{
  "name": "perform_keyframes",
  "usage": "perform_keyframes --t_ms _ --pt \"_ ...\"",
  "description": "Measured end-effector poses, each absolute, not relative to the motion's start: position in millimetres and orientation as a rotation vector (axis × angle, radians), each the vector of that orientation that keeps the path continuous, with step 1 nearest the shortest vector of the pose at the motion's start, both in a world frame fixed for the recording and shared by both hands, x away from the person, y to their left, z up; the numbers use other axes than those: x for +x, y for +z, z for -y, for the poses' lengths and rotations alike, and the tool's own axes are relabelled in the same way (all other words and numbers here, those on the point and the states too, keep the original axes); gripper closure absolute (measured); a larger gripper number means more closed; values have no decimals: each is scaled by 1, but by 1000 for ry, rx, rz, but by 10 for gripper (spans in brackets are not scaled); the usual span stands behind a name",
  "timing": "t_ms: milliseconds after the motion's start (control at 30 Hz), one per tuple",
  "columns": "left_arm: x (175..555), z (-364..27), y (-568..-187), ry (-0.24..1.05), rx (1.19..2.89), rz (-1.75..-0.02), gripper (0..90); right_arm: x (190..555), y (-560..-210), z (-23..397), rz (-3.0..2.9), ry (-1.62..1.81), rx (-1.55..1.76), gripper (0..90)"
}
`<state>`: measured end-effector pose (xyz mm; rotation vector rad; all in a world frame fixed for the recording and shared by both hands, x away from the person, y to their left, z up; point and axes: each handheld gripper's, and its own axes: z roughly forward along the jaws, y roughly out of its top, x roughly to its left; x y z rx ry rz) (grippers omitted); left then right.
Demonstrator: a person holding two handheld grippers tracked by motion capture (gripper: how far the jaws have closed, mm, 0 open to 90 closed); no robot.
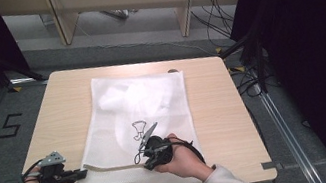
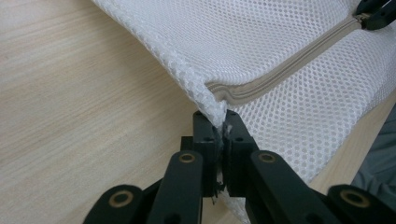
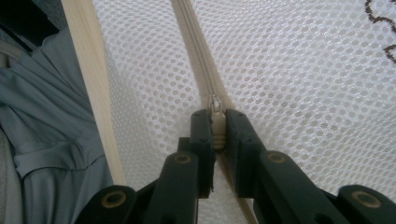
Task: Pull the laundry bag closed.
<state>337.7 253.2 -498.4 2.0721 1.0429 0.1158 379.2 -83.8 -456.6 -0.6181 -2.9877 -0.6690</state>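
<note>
Centrally on the table (image 1: 214, 107) lies the mesh bag (image 1: 142, 100); left gripper (image 2: 223, 122) clenches its near corner, right gripper (image 3: 215, 122) clenches the zipper pull (image 3: 215, 106) on its near edge.

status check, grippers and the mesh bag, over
Left gripper shut on mesh bag corner at the zipper end. Right gripper shut on zipper pull. Bag flat on table; nothing blocking the zipper.

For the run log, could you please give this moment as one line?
left claw: shut on mesh bag corner | right claw: shut on zipper pull | bag flat on table
</note>
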Motion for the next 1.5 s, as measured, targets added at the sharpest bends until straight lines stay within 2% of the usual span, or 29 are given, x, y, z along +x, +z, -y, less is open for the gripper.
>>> perform_keyframes --t_ms 1500 --pt "337 -250 -500 125 2012 -1086 854 378 -454 101 2962 -693 -653 824"
